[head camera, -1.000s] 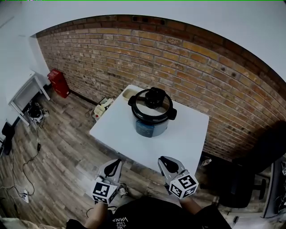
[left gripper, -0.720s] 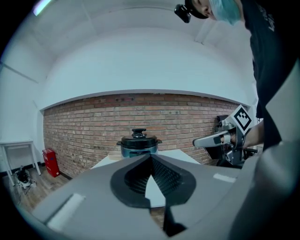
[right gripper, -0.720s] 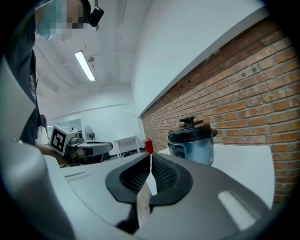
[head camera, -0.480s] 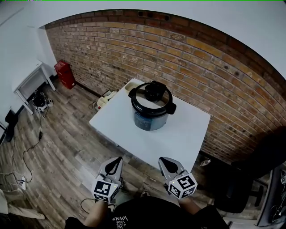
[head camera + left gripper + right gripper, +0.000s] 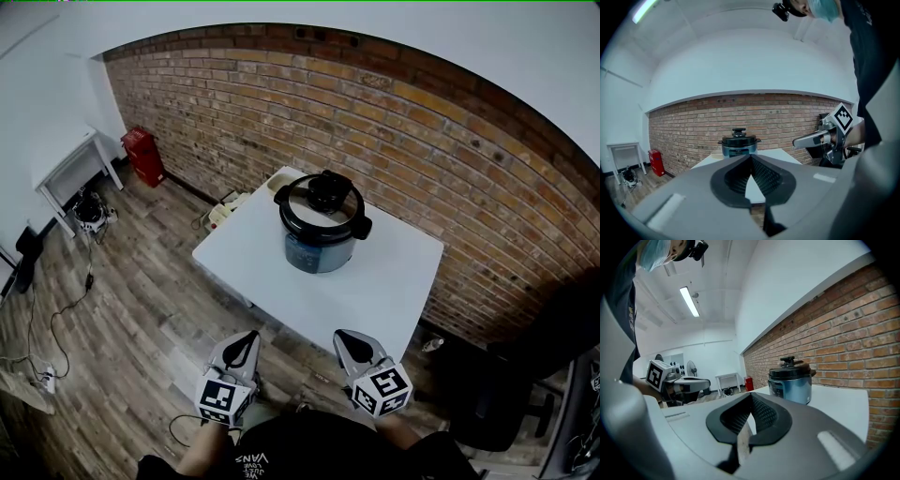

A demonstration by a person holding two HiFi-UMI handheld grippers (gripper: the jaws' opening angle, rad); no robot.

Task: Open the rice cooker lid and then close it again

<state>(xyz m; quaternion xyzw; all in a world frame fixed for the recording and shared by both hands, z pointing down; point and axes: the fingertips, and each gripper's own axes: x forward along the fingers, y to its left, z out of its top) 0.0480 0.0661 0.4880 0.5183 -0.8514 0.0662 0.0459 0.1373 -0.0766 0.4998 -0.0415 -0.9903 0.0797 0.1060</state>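
Sitting apparently closed, the rice cooker lid [image 5: 319, 208] fits start or finish; left gripper [image 5: 247, 337] and right gripper [image 5: 347, 336] together, empty.

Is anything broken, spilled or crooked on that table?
No, nothing stands out. The rice cooker stands upright on the white table with its lid sitting flat on top, and nothing is spilled around it.

This is looking like a bare test lab: strip light [image 5: 689, 301] glowing overhead, office chair [image 5: 492, 380] standing by the brick wall [image 5: 403, 122], rice cooker [image 5: 321, 225] sitting alone on a table [image 5: 394, 286].
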